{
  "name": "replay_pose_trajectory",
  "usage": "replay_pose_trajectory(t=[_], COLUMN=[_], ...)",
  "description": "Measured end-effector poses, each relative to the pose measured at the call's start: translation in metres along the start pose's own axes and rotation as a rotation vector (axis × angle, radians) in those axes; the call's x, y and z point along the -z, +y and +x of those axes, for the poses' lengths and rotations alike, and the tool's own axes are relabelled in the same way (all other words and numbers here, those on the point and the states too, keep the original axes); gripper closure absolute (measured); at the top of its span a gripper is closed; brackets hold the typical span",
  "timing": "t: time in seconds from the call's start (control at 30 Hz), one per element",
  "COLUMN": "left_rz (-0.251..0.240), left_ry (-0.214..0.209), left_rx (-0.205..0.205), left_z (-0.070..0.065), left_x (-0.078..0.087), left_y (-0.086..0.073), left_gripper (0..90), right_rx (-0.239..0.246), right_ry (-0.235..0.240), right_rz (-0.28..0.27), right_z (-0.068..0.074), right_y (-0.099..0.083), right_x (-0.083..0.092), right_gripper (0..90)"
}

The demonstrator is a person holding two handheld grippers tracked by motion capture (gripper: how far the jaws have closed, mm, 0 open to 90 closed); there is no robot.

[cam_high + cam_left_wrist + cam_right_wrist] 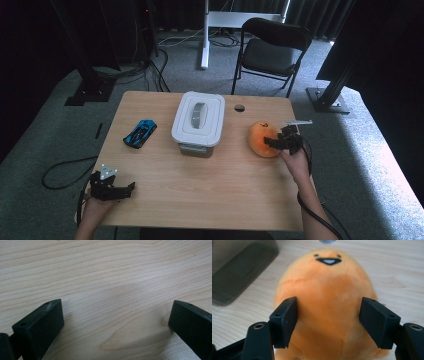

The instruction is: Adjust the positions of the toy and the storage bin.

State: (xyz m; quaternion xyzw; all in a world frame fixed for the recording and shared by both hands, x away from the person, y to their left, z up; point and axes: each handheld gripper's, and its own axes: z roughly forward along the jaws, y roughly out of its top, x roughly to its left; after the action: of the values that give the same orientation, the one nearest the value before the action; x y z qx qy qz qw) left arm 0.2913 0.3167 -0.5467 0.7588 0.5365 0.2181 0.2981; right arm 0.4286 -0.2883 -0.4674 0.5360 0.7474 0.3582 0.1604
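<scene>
Fingers [284, 320] of the right gripper [329, 322] stand apart astride the orange plush toy [329, 290], which lies on the table [210, 200] just right of the lidded box [198, 122]. They appear not to press it — released, in my judgement. For a sound grasp, centre the jaws on the widest part and close gently, as the plush will yield. Left gripper [112, 325] is spread over bare wood. Box lid on — contents cannot be told.
</scene>
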Motion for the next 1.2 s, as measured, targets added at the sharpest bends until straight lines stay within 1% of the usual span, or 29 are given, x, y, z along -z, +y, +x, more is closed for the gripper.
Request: replay_pose_trajectory(t=[0.13,0.2,0.23,0.27,0.33,0.43,0.47,0.5,0.53,0.57,0.6,0.67,0.7,0.77,0.8,0.83,0.9,0.93,1.03,1.1,1.2], left_rz=[0.000,0.000,0.000,0.000,0.000,0.000,0.000,0.000,0.000,0.000,0.000,0.000,0.001,0.001,0.001,0.001,0.001,0.001,0.001,0.001,0.001], left_ry=[0.000,0.000,0.000,0.000,0.000,0.000,0.000,0.000,0.000,0.000,0.000,0.001,0.002,0.002,0.002,0.002,0.002,0.002,0.002,0.002,0.002], left_rx=[0.000,0.000,0.000,0.000,0.000,0.000,0.000,0.000,0.000,0.000,0.000,0.000,0.000,0.000,0.000,0.000,0.000,0.001,0.001,0.000,0.001], left_z=[0.000,0.000,0.000,0.000,0.000,0.000,0.000,0.000,0.000,0.000,0.000,0.000,0.000,0.000,0.000,0.000,0.000,0.000,0.000,0.000,0.000], left_x=[0.000,0.000,0.000,0.000,0.000,0.000,0.000,0.000,0.000,0.000,0.000,0.000,0.000,0.000,0.000,0.000,0.000,0.000,0.000,0.000,0.000], left_y=[0.000,0.000,0.000,0.000,0.000,0.000,0.000,0.000,0.000,0.000,0.000,0.000,0.000,0.000,0.000,0.000,0.000,0.000,0.000,0.000,0.000], left_gripper=[0.4,0.4,0.4,0.4,0.4,0.4,0.4,0.4,0.4,0.4,0.4,0.4,0.4,0.4,0.4,0.4,0.4,0.4,0.4,0.4,0.4], right_rx=[0.017,0.025,0.037,0.047,0.059,0.056,0.055,0.065,0.065,0.074,0.085,0.094,0.094,0.088,0.077,0.070,0.069,0.066,0.072,0.056,0.036], right_ry=[-0.002,-0.004,-0.011,-0.021,-0.025,-0.024,-0.022,-0.017,-0.017,-0.017,-0.031,-0.045,-0.054,-0.058,-0.072,-0.075,-0.104,-0.111,-0.168,-0.179,-0.181], right_rz=[-0.005,0.003,0.015,0.011,0.012,0.009,0.010,0.012,0.012,0.011,0.001,-0.007,-0.012,-0.018,-0.024,-0.024,-0.038,-0.037,-0.032,-0.045,-0.058], right_z=[0.003,0.005,0.007,0.010,0.012,0.014,0.014,0.016,0.016,0.017,0.019,0.021,0.021,0.020,0.019,0.017,0.016,0.015,0.012,0.007,-0.001], right_y=[-0.006,-0.007,-0.008,-0.012,-0.014,-0.015,-0.015,-0.015,-0.015,-0.016,-0.016,-0.016,-0.016,-0.014,-0.014,-0.012,-0.009,-0.008,-0.005,-0.004,-0.003], right_x=[-0.007,-0.009,-0.012,-0.018,-0.022,-0.023,-0.024,-0.024,-0.024,-0.025,-0.023,-0.021,-0.019,-0.015,-0.013,-0.010,-0.003,0.000,0.007,0.014,0.023], right_gripper=[30.5,30.6,30.9,32.1,33.8,35.7,38.2,40.9,40.9,44.3,55.1,64.0,66.9,71.3,73.0,73.9,75.7,75.8,76.1,76.1,76.0])
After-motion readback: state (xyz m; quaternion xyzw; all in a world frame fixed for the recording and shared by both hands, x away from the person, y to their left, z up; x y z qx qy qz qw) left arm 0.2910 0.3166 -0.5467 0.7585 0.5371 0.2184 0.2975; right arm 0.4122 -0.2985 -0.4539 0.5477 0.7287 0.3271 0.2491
